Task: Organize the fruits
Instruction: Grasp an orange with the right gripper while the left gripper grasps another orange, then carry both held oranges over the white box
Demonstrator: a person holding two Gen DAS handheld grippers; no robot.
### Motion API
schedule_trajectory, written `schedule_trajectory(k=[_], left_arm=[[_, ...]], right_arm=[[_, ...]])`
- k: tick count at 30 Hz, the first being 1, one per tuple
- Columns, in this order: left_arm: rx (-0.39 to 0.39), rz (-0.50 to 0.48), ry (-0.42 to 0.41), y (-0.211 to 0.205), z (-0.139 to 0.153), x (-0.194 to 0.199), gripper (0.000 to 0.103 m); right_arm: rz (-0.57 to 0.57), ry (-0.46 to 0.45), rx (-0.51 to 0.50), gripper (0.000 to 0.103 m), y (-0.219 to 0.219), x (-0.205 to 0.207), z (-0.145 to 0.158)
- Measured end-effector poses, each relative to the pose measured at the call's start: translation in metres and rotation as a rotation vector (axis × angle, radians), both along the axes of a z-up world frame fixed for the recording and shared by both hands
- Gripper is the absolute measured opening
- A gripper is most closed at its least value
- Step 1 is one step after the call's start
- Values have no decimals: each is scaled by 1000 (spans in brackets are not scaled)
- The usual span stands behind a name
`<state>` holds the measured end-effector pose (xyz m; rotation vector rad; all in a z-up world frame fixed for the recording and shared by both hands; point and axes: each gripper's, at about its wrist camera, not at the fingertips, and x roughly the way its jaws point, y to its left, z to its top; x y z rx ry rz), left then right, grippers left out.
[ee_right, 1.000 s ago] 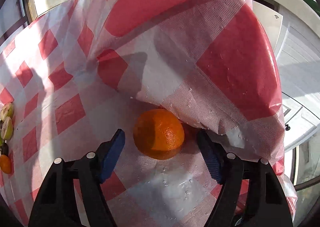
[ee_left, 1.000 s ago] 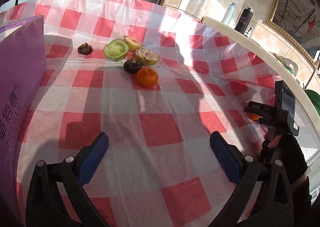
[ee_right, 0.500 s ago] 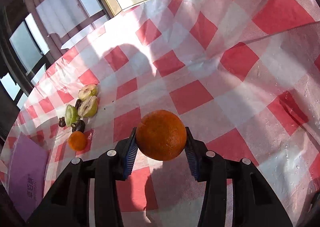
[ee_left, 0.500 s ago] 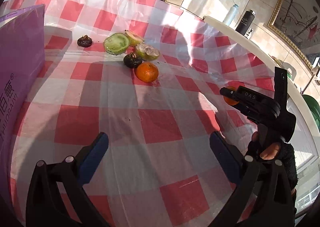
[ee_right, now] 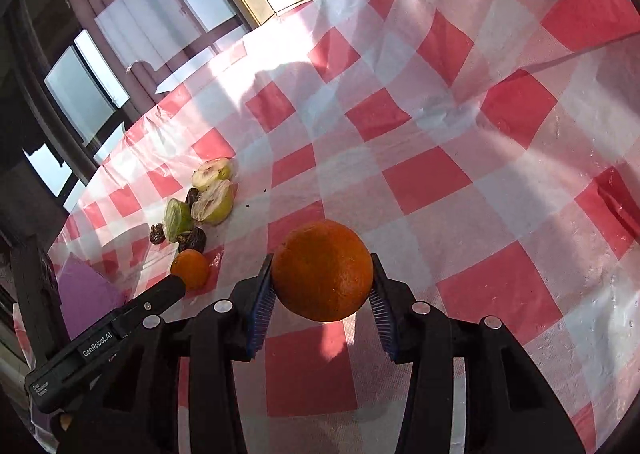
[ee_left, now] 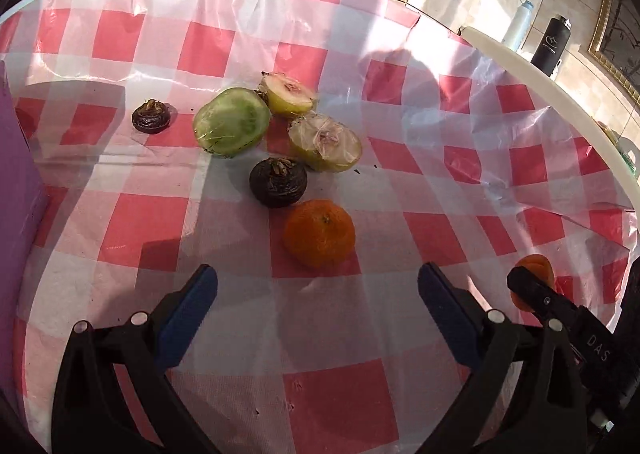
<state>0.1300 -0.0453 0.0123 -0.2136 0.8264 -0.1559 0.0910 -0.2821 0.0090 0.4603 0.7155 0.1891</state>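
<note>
**Spotter:** Where's the fruit you're carrying?

**Operator:** The big orange [ee_right: 322, 270] sits low in the middle of the right wrist view, pinched between the blue pads of my right tongs [ee_right: 320, 306], clear of the table [ee_right: 460, 182]. The same fruit peeks out at the lower right of the left wrist view.

**Spotter:** And the rest?

**Operator:** Clustered mid-left in the right view: a small orange [ee_left: 320, 233], a dark round fruit [ee_left: 278, 182] touching it, two pale cut halves [ee_left: 325, 142] and a green cut half [ee_left: 232, 121] beyond, one more dark fruit [ee_left: 151, 116] apart to the left.

**Spotter:** Which step is this?

**Operator:** I'd say the carry: one stray orange being brought to the group. Next I need to set it beside the small orange without knocking it rolling.

**Spotter:** Your other hand?

**Operator:** My left tongs [ee_left: 318, 302] point down at the small orange, jaws wide but closing slightly, nothing between them.
</note>
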Motion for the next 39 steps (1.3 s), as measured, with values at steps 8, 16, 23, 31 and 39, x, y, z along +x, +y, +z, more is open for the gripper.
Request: schedule_trajectory(k=[8,16,23,31,39], left_arm=[[90,-71,34,-19,-4,19,41],[-79,-21,-62,45,4,-71,41],[-164,-22,-59,57,1,-79,41],[-214,-12,-101,63,3,-85,41],[-178,40,-192,70,18,-115,41]], right_arm=[[20,-15,17,45,0,-2,0],[49,-18,14,45,4,0,0],[53,-14,19,45,4,2,-2],[44,-10,7,45,1,2,-2],[-57,-47,-1,45,2,-25,8]])
